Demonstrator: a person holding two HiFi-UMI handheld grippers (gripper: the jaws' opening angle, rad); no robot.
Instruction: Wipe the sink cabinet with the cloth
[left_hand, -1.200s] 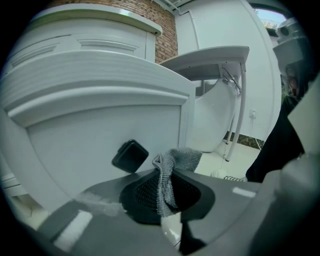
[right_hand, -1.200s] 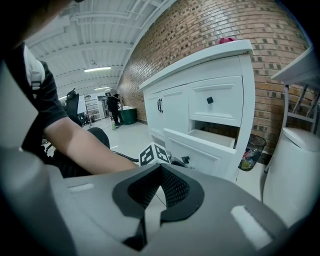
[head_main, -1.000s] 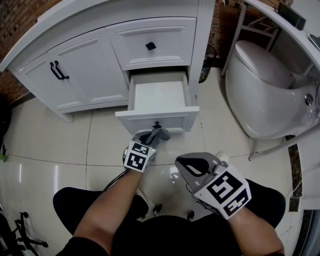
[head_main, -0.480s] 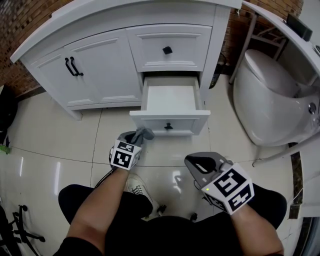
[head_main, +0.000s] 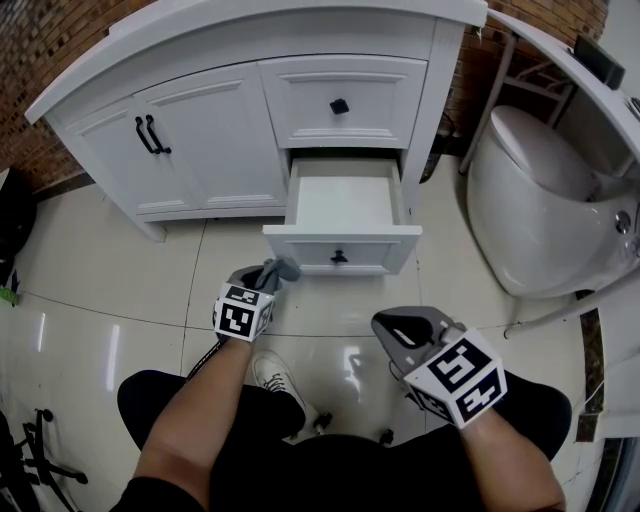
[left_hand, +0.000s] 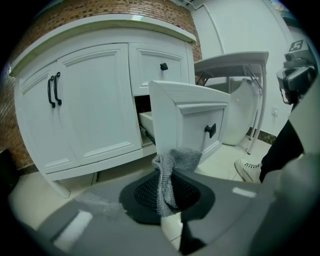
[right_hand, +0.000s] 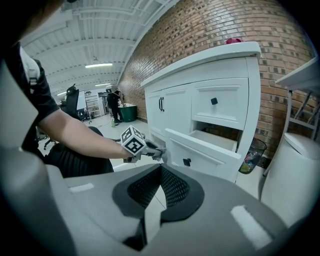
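Note:
The white sink cabinet (head_main: 210, 130) stands ahead with its lower right drawer (head_main: 345, 205) pulled open and empty. My left gripper (head_main: 262, 283) hangs just left of the drawer's front panel (head_main: 340, 250), shut on a grey mesh cloth (head_main: 280, 269). In the left gripper view the cloth (left_hand: 167, 175) bunches between the jaws of the left gripper (left_hand: 167, 192), a little short of the drawer's corner (left_hand: 165, 115). My right gripper (head_main: 400, 330) is held lower, to the right, over the floor. Its jaws are shut with nothing between them in the right gripper view (right_hand: 160, 185).
A white toilet (head_main: 530, 190) stands to the right of the cabinet, under a white shelf frame (head_main: 520, 40). A small bin (right_hand: 250, 155) sits between cabinet and toilet. The person's knees and a shoe (head_main: 275, 375) are below the grippers. Glossy tile floor (head_main: 90, 290) spreads to the left.
My left gripper has drawn back with the cloth from the drawer's knob to the lower left. The right gripper has hardly moved.

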